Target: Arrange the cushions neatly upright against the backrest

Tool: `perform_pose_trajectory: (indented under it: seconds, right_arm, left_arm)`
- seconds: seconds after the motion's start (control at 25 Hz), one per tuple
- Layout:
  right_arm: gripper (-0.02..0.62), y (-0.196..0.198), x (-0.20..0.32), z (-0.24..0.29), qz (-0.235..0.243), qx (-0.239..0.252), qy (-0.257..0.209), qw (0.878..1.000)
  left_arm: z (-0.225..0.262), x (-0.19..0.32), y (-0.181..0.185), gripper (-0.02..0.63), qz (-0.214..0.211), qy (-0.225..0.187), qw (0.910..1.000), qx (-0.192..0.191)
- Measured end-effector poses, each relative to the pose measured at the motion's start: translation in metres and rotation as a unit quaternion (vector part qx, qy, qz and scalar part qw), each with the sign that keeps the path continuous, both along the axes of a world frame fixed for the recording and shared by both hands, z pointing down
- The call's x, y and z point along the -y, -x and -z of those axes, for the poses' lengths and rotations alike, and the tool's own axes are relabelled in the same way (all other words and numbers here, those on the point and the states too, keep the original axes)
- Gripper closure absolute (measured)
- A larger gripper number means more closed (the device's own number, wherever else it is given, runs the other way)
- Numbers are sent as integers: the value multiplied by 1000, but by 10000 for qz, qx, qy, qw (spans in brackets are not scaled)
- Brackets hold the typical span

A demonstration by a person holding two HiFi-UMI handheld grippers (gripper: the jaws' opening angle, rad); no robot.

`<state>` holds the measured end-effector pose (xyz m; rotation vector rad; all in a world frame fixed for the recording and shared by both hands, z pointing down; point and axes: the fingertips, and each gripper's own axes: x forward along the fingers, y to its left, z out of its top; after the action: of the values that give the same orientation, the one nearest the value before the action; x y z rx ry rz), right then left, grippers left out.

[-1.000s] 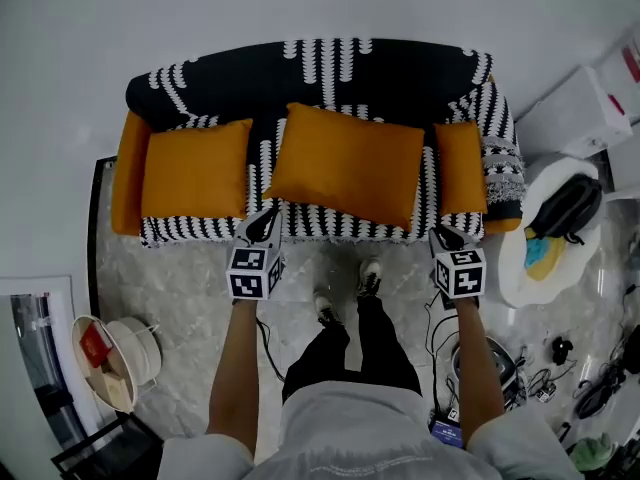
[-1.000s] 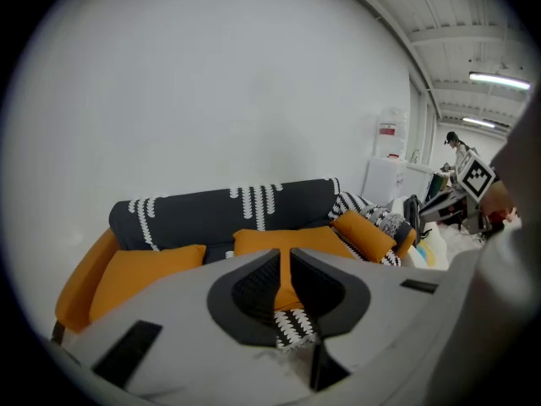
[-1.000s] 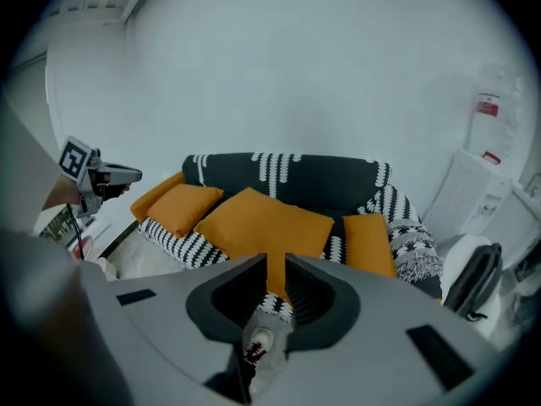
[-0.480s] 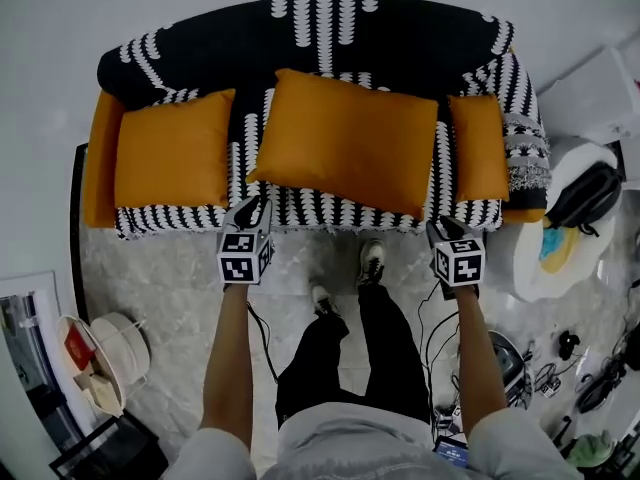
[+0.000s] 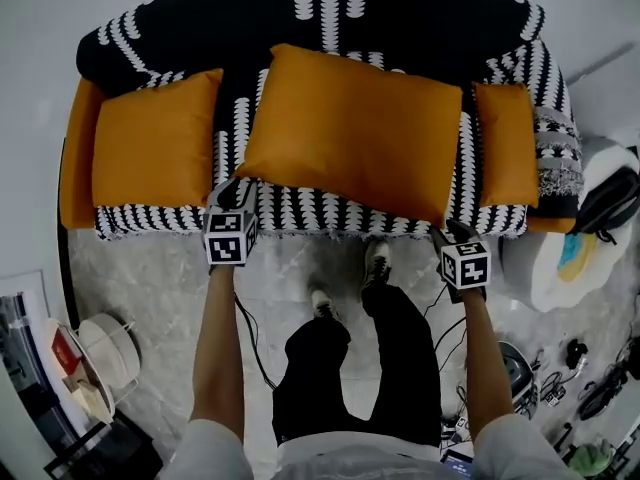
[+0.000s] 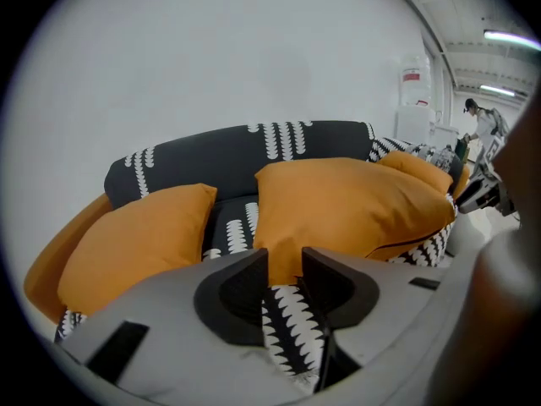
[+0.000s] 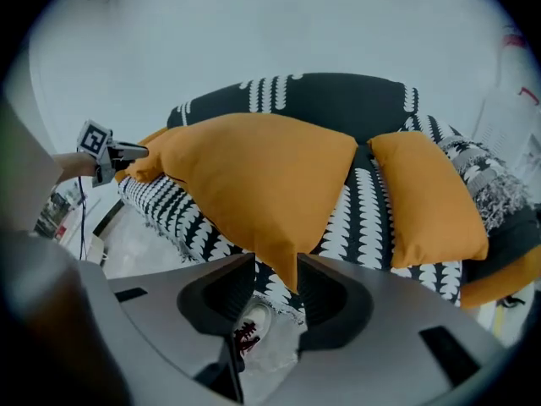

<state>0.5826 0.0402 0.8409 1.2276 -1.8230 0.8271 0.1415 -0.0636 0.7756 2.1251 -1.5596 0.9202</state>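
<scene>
Here the big middle cushion (image 5: 355, 133) lies flat on the seat of the sofa (image 5: 400, 18), its far edge near the backrest. The left gripper (image 5: 230, 188) and right gripper (image 5: 447, 231) are at its two front corners. Both pairs of jaws are spread, having just been opening, with a corner tip between them, unpinched. A small cushion (image 5: 155, 138) and a narrow cushion (image 5: 507, 143) flank it.

Three orange cushions (image 5: 155, 138) (image 5: 350, 133) (image 5: 507, 143), one sofa (image 5: 420, 18), two claws (image 5: 228, 190) (image 5: 448, 232).

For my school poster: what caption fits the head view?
Left tool and right tool, jaws just opening, each around a front corner of the big orange cushion on the sofa.
</scene>
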Motion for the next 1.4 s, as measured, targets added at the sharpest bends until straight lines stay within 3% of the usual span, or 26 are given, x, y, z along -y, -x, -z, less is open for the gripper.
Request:
perform_pose_trajectory:
  seconds: [0.32, 0.4, 0.48, 0.56, 0.92, 1.4]
  right_arm:
    - [462, 5, 11, -38, -312, 42, 131, 9994]
    - [463, 5, 14, -40, -352, -3, 206, 9992]
    - [507, 5, 15, -38, -331, -123, 300, 9989]
    - [560, 1, 13, -31, -413, -206, 380, 9982]
    - [586, -18, 33, 49, -1163, -308, 403, 9919]
    - [586, -38, 106, 161, -969, -454, 14, 9943]
  left_arm:
    - [-43, 25, 20, 449, -152, 214, 9991, 336]
    - [-46, 29, 19, 473, -242, 325, 9986, 343]
    - [-47, 29, 15, 544, -318, 441, 9979, 361]
    - [-45, 27, 12, 571, -295, 542, 9977, 288]
    - [-6, 21, 2, 574, -228, 1151, 9931, 57]
    - [73, 54, -13, 575, -187, 1303, 9913, -48]
